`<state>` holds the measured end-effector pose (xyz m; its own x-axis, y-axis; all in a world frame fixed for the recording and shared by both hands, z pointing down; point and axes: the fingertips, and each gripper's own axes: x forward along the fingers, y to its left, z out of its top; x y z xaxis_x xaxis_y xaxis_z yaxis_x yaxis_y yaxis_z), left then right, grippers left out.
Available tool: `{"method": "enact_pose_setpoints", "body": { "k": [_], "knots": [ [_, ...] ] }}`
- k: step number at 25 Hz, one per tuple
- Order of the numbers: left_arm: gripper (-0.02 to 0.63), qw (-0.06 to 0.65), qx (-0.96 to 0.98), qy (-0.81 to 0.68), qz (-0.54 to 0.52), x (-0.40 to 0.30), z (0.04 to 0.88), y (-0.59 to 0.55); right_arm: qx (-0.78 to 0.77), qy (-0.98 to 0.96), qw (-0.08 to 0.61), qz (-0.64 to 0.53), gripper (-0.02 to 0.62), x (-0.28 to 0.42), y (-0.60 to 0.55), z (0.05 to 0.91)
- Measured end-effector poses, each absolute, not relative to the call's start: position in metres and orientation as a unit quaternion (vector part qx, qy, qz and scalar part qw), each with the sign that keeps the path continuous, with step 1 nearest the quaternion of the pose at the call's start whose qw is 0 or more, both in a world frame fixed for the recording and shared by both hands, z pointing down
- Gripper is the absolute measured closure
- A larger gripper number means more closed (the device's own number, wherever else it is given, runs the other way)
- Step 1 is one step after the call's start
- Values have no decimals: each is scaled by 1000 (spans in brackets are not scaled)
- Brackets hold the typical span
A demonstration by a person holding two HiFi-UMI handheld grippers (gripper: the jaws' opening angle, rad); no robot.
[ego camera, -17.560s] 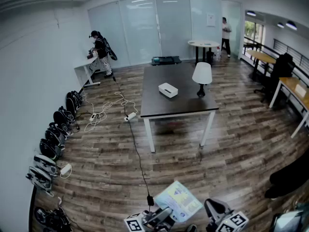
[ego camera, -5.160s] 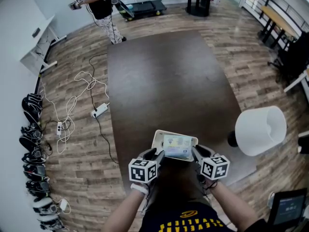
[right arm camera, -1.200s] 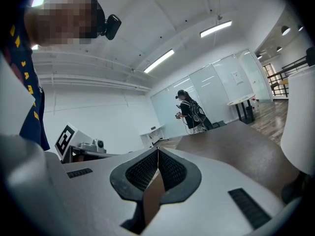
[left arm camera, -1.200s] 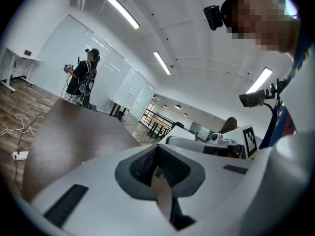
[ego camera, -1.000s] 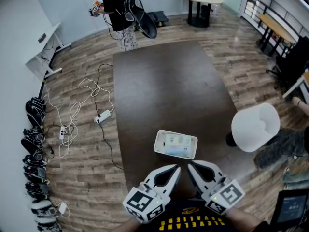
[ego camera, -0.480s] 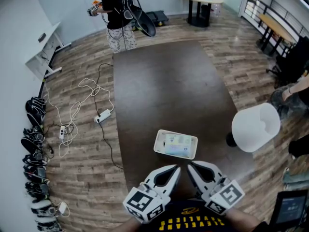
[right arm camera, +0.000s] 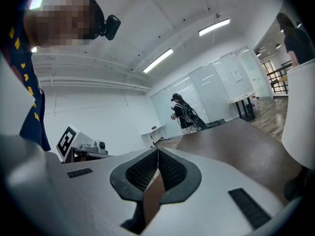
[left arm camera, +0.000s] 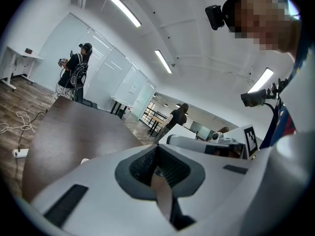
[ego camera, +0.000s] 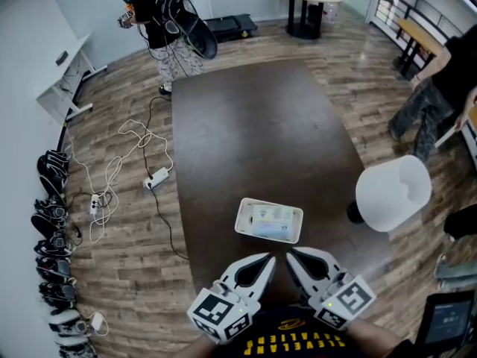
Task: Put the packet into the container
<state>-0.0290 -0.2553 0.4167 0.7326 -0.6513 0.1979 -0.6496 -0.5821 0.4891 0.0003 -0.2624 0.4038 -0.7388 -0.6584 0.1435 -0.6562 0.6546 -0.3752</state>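
Note:
In the head view a pale blue printed packet (ego camera: 271, 221) lies flat inside a shallow white container (ego camera: 243, 218) on the dark brown table (ego camera: 253, 133). Both grippers hover side by side near the table's front edge, short of the container. My left gripper (ego camera: 269, 259) is shut with nothing between its jaws, and my right gripper (ego camera: 289, 256) is shut and empty too. In the left gripper view my left gripper (left arm camera: 156, 147) has its ribbed pads pressed together. In the right gripper view my right gripper (right arm camera: 157, 150) likewise has its pads meeting along one line.
A white lampshade (ego camera: 393, 193) on a dark base stands at the table's right side. One person (ego camera: 165, 21) stands beyond the table's far left corner, another (ego camera: 440, 80) to the right. Cables and a power strip (ego camera: 155, 178) lie on the wooden floor at left.
Both grippers have stayed where they were, shut. The person at the far end has shifted left, and a person has come into view on the right, beyond the lamp.

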Motion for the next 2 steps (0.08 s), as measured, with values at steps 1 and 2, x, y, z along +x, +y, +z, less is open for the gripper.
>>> {"method": "enact_pose_setpoints", "body": {
  "k": [1,2],
  "knots": [
    [606,274,887,-371,0,-33,418,-258,-356,912,4,-204,586,-4,-265,406],
    [606,274,885,-378,2,-39,419,-260,-351,914,6,-204,586,-9,-268,408]
  ]
}}
